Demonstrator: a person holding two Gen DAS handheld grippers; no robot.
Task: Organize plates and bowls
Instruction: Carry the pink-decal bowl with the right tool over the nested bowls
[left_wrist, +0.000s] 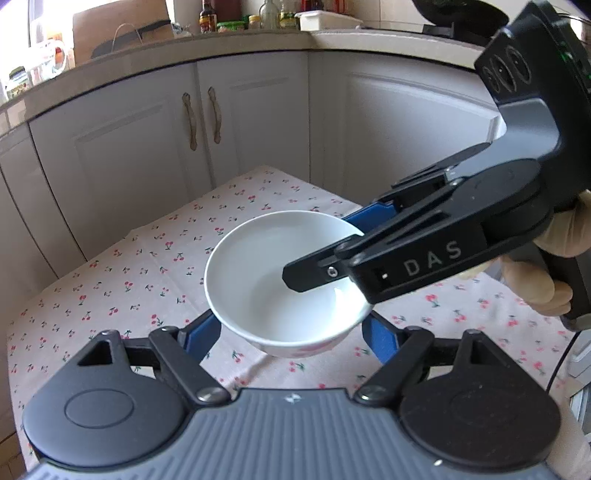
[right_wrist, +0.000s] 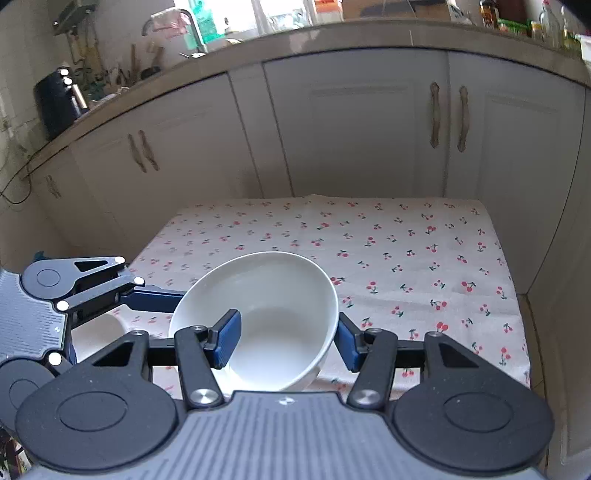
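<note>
A white bowl (left_wrist: 273, 280) with a pink pattern on its outside is held above the cherry-print tablecloth (left_wrist: 122, 280). My right gripper (left_wrist: 332, 251) comes in from the right and is shut on the bowl's rim, one finger inside and one outside. In the right wrist view the bowl (right_wrist: 266, 317) is tilted between the right gripper's (right_wrist: 288, 338) blue pads. My left gripper (left_wrist: 291, 332) is open, its blue pads on either side of the bowl's base; I cannot tell whether they touch. The left gripper also shows in the right wrist view (right_wrist: 122, 291).
The table stands in front of white kitchen cabinets (right_wrist: 351, 122). A countertop (left_wrist: 221, 44) behind carries bottles and jars. Something white (right_wrist: 98, 336) lies under the left gripper at the table's left.
</note>
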